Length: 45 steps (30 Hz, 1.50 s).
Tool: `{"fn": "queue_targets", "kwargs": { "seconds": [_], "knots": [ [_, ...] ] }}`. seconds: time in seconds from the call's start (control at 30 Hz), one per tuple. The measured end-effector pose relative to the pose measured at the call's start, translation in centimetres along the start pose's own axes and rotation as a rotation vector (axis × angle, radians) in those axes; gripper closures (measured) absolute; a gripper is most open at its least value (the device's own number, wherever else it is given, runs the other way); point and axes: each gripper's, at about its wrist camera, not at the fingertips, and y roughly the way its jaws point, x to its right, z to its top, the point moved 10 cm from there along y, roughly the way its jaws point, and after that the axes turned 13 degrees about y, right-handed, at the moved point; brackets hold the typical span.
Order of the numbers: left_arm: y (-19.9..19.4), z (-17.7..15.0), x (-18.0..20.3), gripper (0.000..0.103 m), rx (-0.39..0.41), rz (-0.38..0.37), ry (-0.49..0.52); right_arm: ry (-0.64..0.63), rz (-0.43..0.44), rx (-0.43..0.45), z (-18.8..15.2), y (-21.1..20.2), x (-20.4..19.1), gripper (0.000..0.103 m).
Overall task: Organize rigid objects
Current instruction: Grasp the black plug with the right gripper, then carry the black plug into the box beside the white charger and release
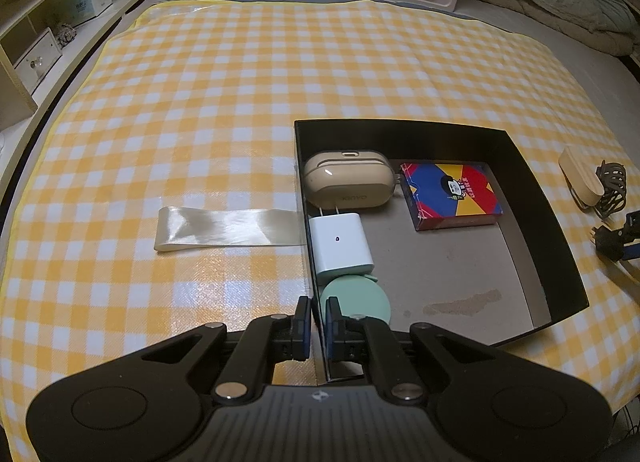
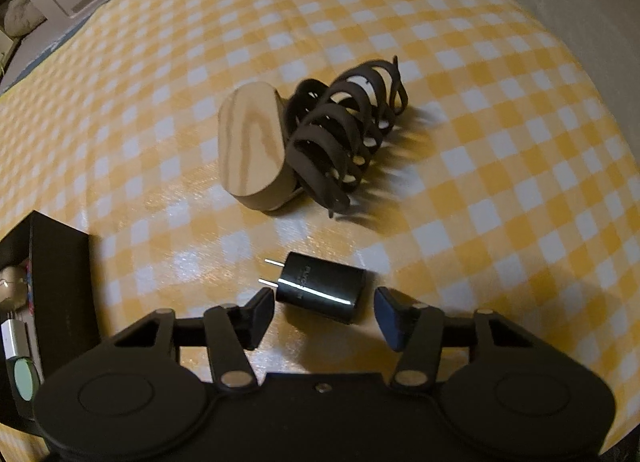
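The left claw (image 1: pixel 318 316) is clamped on the box (image 1: pixel 560 221) wall. The right claw (image 2: pixel 325 312) is held apart around a black charger (image 2: pixel 322 292) on the checked cloth (image 2: pixel 480 181), pads seemingly not touching it.

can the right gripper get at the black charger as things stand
Probably yes: the black charger lies on the checked cloth between the right gripper's open fingers, nothing blocking; the hair claw sits beyond.
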Motion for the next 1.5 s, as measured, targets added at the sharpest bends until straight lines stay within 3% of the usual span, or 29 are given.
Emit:
{"fn": "queue_targets", "kwargs": {
  "seconds": [0.1,0.5,0.73,0.93,1.13,1.3,1.5],
  "knots": [
    [0.0,0.0,0.1,0.096,-0.002,-0.001,-0.005,-0.016,0.007,-0.005,-0.1,0.2,0.0,0.056],
    [-0.1,0.0,-0.3,0.096,-0.005,-0.021,-0.037,-0.097,0.128,0.040,0.4,-2.5,-3.1,0.057],
    [-0.1,0.0,-0.3,0.096,-0.004,-0.033,-0.052,-0.174,0.310,0.089,-0.2,-7.3,-9.5,0.057],
    [-0.1,-0.1,-0.4,0.095,0.001,-0.057,-0.077,-0.310,0.406,0.048,-3.7,-8.8,-15.9,0.057],
    [-0.1,-0.1,-0.3,0.095,0.002,-0.047,-0.065,-0.511,0.412,0.000,-8.4,-7.8,-21.3,0.057],
    [-0.1,0.0,-0.3,0.095,0.002,-0.045,-0.062,-0.517,0.374,-0.075,-10.6,-4.8,-23.5,0.057],
    [0.0,0.0,-0.2,0.095,0.003,-0.049,-0.060,-0.530,0.329,-0.091,-12.3,-2.1,-26.4,0.057]
  ]
}}
